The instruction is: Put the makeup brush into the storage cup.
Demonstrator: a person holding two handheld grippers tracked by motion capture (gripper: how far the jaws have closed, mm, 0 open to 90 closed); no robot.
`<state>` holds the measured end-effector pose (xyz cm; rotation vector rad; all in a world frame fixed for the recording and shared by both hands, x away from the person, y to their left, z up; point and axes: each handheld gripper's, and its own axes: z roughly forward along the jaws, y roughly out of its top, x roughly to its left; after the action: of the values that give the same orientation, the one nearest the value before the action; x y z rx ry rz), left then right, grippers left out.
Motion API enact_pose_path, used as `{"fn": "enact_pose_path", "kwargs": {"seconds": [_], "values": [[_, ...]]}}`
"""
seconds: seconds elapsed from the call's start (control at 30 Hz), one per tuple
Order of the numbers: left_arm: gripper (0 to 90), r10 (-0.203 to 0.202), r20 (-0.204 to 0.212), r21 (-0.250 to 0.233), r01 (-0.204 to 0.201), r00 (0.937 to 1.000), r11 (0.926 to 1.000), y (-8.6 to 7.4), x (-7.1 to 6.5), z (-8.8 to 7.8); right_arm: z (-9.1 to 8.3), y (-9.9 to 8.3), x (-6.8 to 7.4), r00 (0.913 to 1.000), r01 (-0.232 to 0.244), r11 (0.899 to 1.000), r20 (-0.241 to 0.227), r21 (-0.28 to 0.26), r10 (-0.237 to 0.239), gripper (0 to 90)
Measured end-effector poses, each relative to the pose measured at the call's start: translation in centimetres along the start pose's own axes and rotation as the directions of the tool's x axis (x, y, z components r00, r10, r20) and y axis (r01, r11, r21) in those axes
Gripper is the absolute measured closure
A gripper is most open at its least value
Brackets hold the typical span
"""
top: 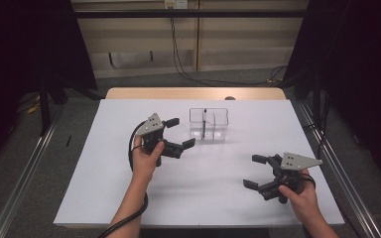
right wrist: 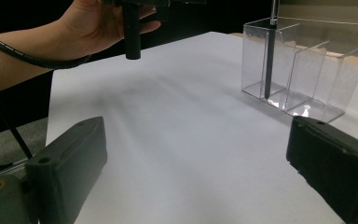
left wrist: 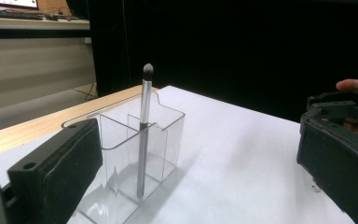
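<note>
A clear plastic holder (top: 209,124) with two compartments stands on the white table, a little beyond its middle. A slim brush (left wrist: 144,126) with a dark tip stands upright in one compartment (right wrist: 269,51). My left gripper (top: 180,132) hovers open just left of the holder (left wrist: 135,154), nothing between its jaws. My right gripper (top: 254,171) is open near the front right of the table, pointing left, well apart from the holder (right wrist: 303,65). The other hand (right wrist: 93,23) and its gripper handle show in the right gripper view.
The white sheet (top: 198,198) covers most of the table, with a strip of wooden edge (top: 193,93) at the back. Dark curtains hang on both sides and cables (top: 178,59) trail on the floor behind.
</note>
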<state>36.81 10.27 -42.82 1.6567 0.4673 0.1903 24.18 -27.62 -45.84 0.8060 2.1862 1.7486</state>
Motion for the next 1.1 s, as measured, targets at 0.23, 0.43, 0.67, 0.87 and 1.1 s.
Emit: {"fn": "enact_pose_path", "kwargs": {"seconds": [0.23, 0.43, 0.67, 0.87, 1.1], "values": [[0.0, -0.001, 0.003, 0.004, 0.001, 1.0, 1.0, -0.1, 0.1, -0.4, -0.2, -0.1, 0.1, 1.0, 0.003, 1.0, 0.006, 0.004, -0.003, 4.6], [0.0, -0.006, 0.001, -0.001, 0.006, 1.0, 1.0, -0.2, 0.2, -0.7, -0.5, 0.0, 0.1, 0.9999, 0.004, 1.0, 0.012, 0.001, -0.004, 4.6], [0.0, -0.004, -0.003, -0.005, 0.004, 1.0, 1.0, -0.1, 0.1, -1.2, -1.0, -0.1, 0.3, 0.9997, 0.009, 1.0, 0.023, 0.002, -0.009, 4.6], [0.0, -0.001, -0.006, -0.008, 0.0, 1.0, 1.0, -0.1, 0.1, -2.0, -1.2, 0.0, 0.3, 0.9995, 0.005, 1.0, 0.032, -0.005, -0.005, 4.6], [0.0, 0.0, -0.016, -0.008, 0.0, 0.9999, 1.0, -0.2, 0.0, -2.9, -1.1, -0.2, 0.2, 0.9994, 0.005, 1.0, 0.033, 0.002, -0.005, 4.5]]}}
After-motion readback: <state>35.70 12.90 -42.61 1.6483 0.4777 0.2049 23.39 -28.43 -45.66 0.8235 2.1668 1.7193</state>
